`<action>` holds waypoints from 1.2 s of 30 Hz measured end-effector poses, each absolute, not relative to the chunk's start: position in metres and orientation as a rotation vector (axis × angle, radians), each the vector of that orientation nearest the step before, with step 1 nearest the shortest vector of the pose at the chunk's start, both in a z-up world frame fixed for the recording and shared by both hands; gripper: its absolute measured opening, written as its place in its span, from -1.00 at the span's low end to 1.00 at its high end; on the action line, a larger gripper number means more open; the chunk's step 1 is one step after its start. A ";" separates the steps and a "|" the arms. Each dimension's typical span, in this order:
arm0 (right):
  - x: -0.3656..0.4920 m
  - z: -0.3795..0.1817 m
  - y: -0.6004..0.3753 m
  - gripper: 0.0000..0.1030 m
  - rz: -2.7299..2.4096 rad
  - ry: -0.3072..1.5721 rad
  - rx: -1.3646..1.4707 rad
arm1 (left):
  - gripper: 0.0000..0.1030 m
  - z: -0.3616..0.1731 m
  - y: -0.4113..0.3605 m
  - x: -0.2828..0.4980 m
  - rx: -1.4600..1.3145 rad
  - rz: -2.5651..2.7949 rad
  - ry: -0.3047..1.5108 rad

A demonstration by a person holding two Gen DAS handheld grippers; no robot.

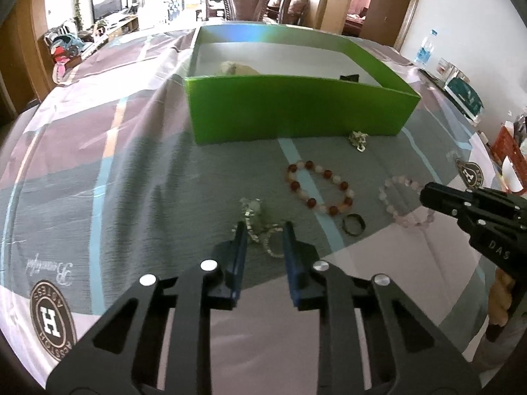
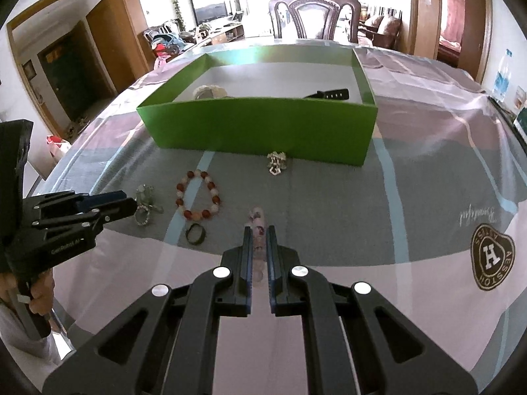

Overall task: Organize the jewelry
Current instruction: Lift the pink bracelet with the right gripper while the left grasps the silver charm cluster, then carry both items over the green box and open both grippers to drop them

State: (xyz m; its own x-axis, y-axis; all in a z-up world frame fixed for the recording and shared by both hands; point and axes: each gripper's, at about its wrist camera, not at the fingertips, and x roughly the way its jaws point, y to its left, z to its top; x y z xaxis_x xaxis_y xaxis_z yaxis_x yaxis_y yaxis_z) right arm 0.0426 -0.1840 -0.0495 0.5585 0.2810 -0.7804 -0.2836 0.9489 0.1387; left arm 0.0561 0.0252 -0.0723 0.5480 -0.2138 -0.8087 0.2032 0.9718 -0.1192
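1. Green box (image 2: 257,128) stands open-topped on the table (image 2: 411,197), beyond both tools; a pale lump (image 2: 209,91) and a black strap (image 2: 329,93) lie inside.
2. Small silver charm (image 2: 276,163) lies just before the box's near wall, ahead of the right hand-held gripper (image 2: 258,230).
3. Red-and-white bead bracelet (image 1: 321,187) sits between the two tools; dark ring (image 1: 354,224) just beside it, on the near side.
4. Left hand-held gripper (image 1: 263,227): jaws narrowed about a silvery, sparkly chain piece (image 1: 253,212) with a glittering ring. Whether the pads press it, cannot tell.
5. Right hand-held gripper: jaws pressed onto the pale pink bead bracelet (image 2: 257,222), translucent beads, squeezed into a narrow loop poking past the fingertips.
6. Carved wooden chair (image 2: 314,10) behind the table's far edge.
7. Nothing blocks the way to the box.
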 end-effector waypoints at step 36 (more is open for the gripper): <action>0.054 0.043 -0.181 -0.87 0.335 0.682 -0.056 | -0.70 0.014 0.017 0.076 0.051 -0.279 0.780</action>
State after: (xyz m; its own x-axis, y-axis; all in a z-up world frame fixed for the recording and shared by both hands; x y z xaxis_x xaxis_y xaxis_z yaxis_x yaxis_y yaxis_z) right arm 0.0538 -0.1811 0.0429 0.7249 0.2852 -0.6270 -0.3218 0.9450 0.0578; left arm 0.0764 0.0174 0.0138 0.6763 -0.2292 -0.7000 0.2664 0.9621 -0.0576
